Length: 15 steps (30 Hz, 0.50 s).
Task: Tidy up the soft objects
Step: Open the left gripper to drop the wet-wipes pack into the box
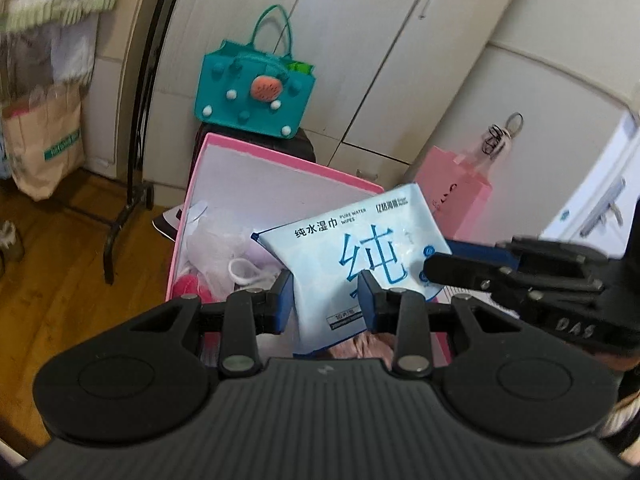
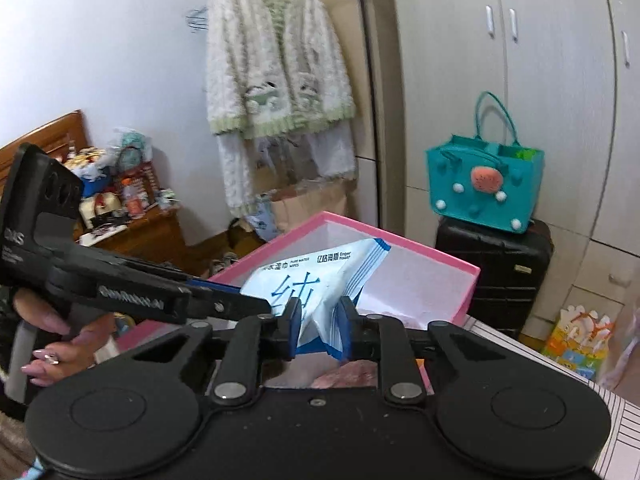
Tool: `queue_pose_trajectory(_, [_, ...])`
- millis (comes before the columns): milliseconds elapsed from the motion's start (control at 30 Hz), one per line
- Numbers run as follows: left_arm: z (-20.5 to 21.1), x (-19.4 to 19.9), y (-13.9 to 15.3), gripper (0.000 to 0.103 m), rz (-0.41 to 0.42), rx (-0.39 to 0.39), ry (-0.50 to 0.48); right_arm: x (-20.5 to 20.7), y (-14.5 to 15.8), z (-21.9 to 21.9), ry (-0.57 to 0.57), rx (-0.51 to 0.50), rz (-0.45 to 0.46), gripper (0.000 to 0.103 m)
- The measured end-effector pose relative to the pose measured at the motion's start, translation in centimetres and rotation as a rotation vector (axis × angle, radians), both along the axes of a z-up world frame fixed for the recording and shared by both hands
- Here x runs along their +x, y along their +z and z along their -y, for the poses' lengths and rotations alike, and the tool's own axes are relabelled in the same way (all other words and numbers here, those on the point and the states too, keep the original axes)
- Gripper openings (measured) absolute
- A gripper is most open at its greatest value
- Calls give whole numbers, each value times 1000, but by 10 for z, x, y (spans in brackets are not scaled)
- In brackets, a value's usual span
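Observation:
A light blue pack of wet wipes (image 1: 352,248) with Chinese lettering is held above an open pink box (image 1: 224,152). My left gripper (image 1: 325,300) is shut on the pack's lower edge. My right gripper (image 2: 319,322) is shut on the pack (image 2: 316,284) from the other side; its fingers (image 1: 460,272) reach in from the right in the left wrist view. The box (image 2: 400,240) has white inner walls and holds soft things: a white mesh puff (image 1: 216,248), something red (image 1: 188,286) and pink fabric (image 1: 372,346).
A teal handbag (image 1: 256,92) sits on a black suitcase (image 2: 496,268) against white wardrobe doors (image 1: 400,60). A pink paper bag (image 1: 456,200) stands right of the box. A black garment rack (image 1: 136,120) with a fluffy cardigan (image 2: 276,60) stands left. A cluttered wooden nightstand (image 2: 132,224) is farther left.

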<state>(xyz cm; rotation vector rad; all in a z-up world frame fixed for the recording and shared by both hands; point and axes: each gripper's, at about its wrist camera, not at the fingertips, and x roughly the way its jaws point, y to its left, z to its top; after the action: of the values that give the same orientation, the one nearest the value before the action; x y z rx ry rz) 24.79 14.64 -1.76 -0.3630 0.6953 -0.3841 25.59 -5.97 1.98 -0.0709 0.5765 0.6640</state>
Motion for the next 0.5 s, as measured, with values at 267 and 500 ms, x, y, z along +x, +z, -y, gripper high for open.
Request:
queue_pose_trajectory(267, [7, 31, -8, 33, -27, 54, 70, 28, -19, -10, -48, -25, -8, 21])
queue_pose_trajectory(500, [18, 19, 5, 33, 59, 166, 73, 37, -38, -6, -110, -82, -28, 25])
